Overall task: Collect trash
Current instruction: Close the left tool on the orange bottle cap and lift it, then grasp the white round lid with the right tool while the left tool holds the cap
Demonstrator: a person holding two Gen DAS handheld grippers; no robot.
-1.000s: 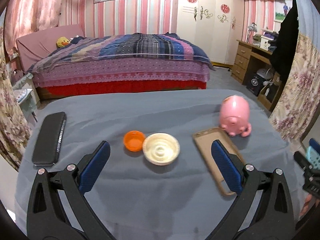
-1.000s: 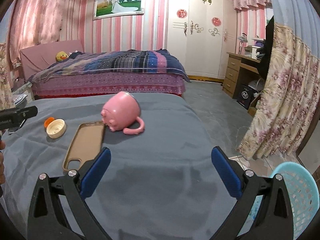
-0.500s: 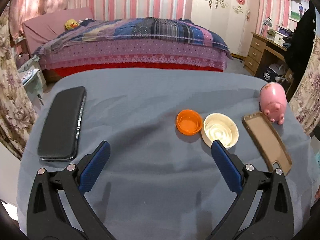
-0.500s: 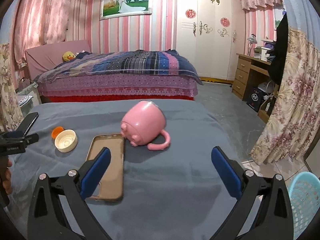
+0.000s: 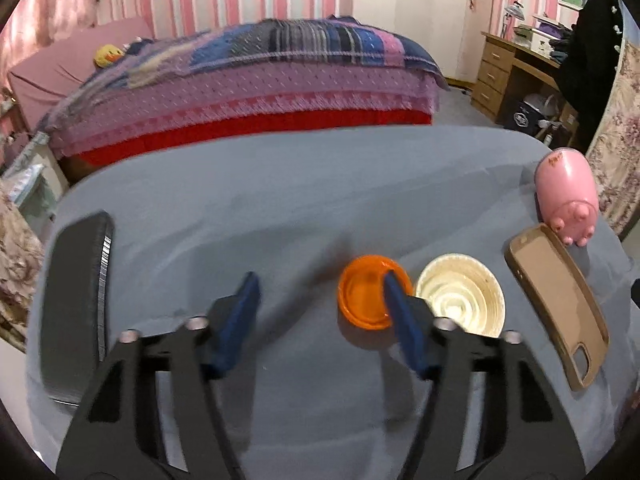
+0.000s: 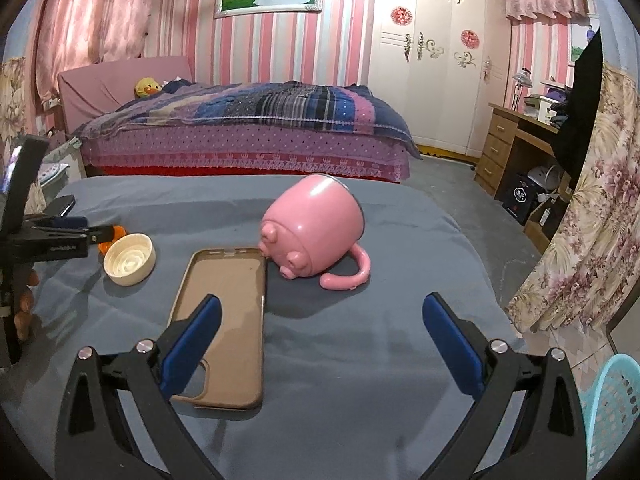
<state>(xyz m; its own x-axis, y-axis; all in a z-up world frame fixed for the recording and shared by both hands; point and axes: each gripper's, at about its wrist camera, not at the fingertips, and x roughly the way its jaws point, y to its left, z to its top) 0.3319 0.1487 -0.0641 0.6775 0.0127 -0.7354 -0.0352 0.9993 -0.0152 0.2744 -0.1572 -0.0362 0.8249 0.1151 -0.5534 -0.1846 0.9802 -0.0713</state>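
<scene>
A: Nearest first, what is the left gripper (image 5: 320, 288) doing?
B: Its jaws are parted, holding nothing, low over the grey table (image 5: 280, 184). The right-hand blue finger overlaps the orange cap (image 5: 366, 296); whether it touches the rim, I cannot tell (the frame is blurred).
A: And beside that cap?
B: A cream cap (image 5: 460, 294), open side up, just beside it. Next comes a brown phone case (image 5: 560, 304), with a pink pig mug (image 5: 566, 196) on its side at the case's far end.
A: The right gripper (image 6: 320, 320)?
B: Spread wide and empty, its left finger over the near part of the phone case. A pale blue basket (image 6: 612, 412) sits off the table at lower right.
A: Farther out?
B: A black phone (image 5: 76, 300) lies at the table's left edge, and a bed (image 6: 248, 128) stands beyond.
</scene>
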